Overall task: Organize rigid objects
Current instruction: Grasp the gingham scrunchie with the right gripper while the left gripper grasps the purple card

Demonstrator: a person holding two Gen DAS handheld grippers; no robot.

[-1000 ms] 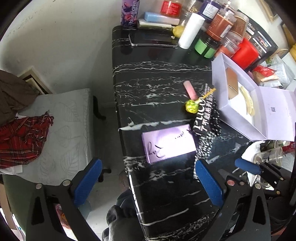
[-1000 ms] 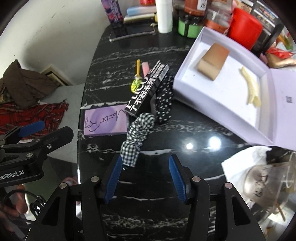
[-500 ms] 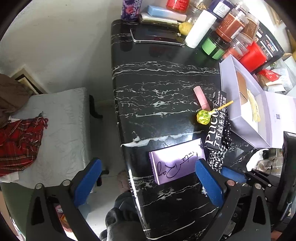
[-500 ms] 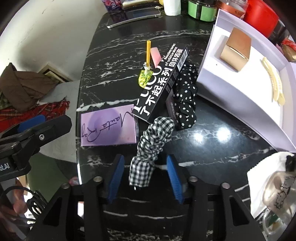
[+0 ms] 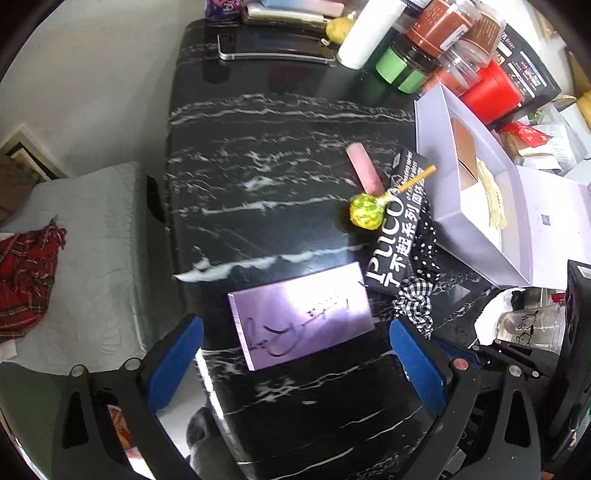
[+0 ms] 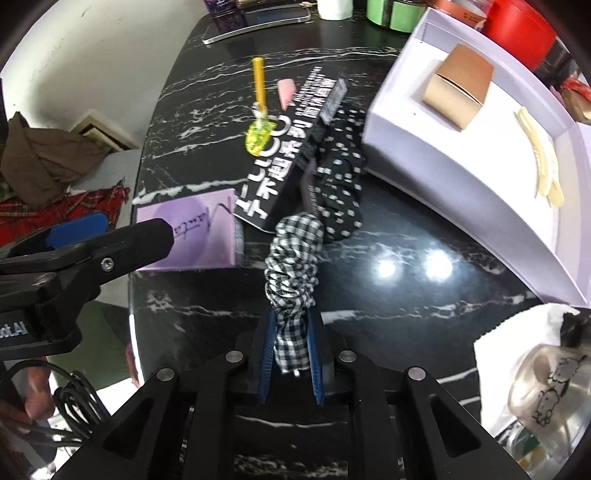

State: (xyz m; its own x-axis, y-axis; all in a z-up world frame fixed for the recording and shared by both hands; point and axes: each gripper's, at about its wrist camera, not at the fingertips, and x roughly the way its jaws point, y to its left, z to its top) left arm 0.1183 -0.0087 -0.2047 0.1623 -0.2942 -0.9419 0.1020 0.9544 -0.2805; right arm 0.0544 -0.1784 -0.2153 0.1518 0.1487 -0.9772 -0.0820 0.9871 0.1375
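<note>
Black marble table (image 5: 280, 155) carries the clutter. Right gripper (image 6: 291, 354) has its blue fingers (image 6: 266, 350) pinched narrow on the near end of a checked scrunchie (image 6: 293, 266); the scrunchie's far end reaches up to a dotted scrunchie (image 6: 341, 162). Dotted scrunchie lies just beside a black box (image 6: 291, 147) with white lettering, touching its right edge. Lollipop (image 6: 259, 133) with yellow stick rests on the left side of the black box; pink eraser (image 6: 286, 92) sits just far of it. Purple box (image 5: 299, 314) lies flat on the table, left of the checked scrunchie, near end of the black box touching it. Left gripper (image 5: 295, 362) hovers over the purple box, fingers (image 5: 415, 360) wide apart, holding nothing; the purple box shows between them. White tray (image 6: 476, 173) sits right, holding a brown carton (image 6: 458, 86) and a cream hair clip (image 6: 539, 162), well apart. Far end of table: phone (image 5: 273, 46), white bottle (image 5: 369, 33), green jar (image 5: 404, 68), red tub (image 5: 491, 92). Near right: clear cup (image 6: 546, 384) on white paper.
</note>
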